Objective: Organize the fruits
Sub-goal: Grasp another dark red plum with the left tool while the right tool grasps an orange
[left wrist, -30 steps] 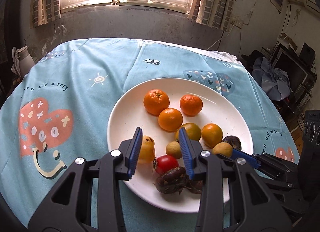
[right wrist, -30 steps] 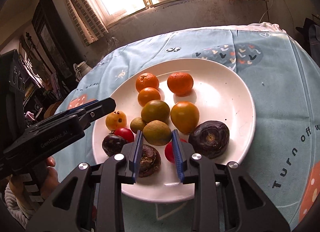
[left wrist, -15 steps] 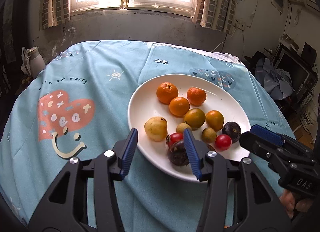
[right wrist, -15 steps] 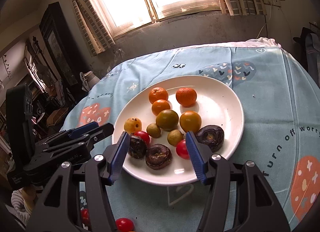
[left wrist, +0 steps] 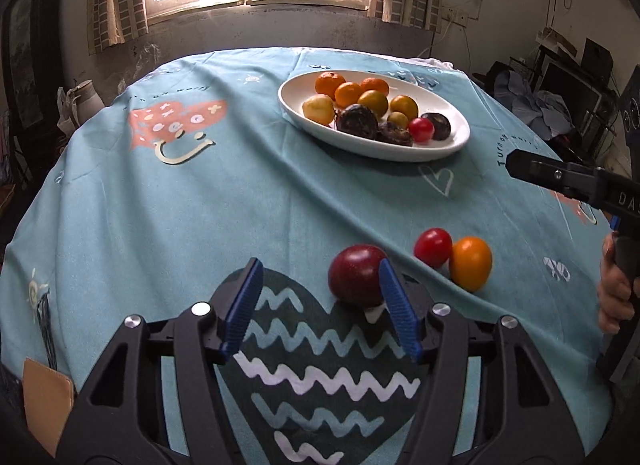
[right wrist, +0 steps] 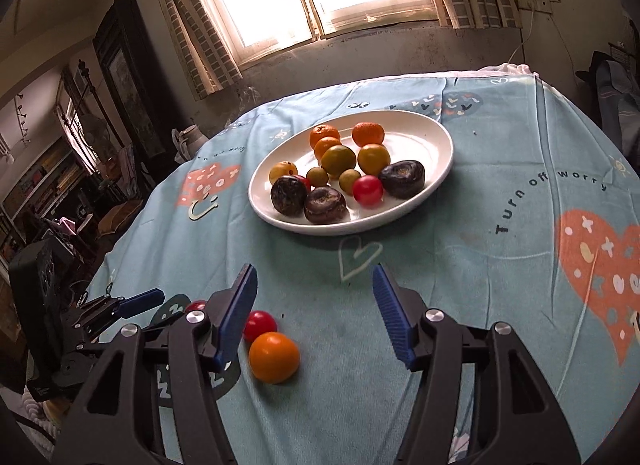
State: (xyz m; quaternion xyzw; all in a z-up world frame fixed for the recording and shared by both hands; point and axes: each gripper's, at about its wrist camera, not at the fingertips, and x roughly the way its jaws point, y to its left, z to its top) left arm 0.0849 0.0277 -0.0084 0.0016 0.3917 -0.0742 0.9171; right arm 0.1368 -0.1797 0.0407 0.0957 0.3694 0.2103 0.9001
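Note:
A white plate [left wrist: 448,145] [right wrist: 436,145] on the far side of the table holds several fruits: oranges, small yellow-green fruits, dark wrinkled fruits and a red tomato. Three loose fruits lie on the blue cloth near me: a dark red fruit [left wrist: 354,275], a small red tomato [left wrist: 433,247] [right wrist: 260,324] and an orange fruit [left wrist: 470,263] [right wrist: 274,357]. My left gripper [left wrist: 320,305] is open and low; the dark red fruit sits just inside its right finger. My right gripper [right wrist: 314,315] is open and empty, with the orange fruit just inside its left finger.
The round table carries a light blue printed cloth [left wrist: 200,205]. A white jug [left wrist: 82,103] stands beyond the left edge. Shelves and clutter stand off the right side [left wrist: 560,89]. A window is behind the table.
Both grippers have pulled back from the plate toward the near edge and opened wider. The loose fruits near me have come into view.

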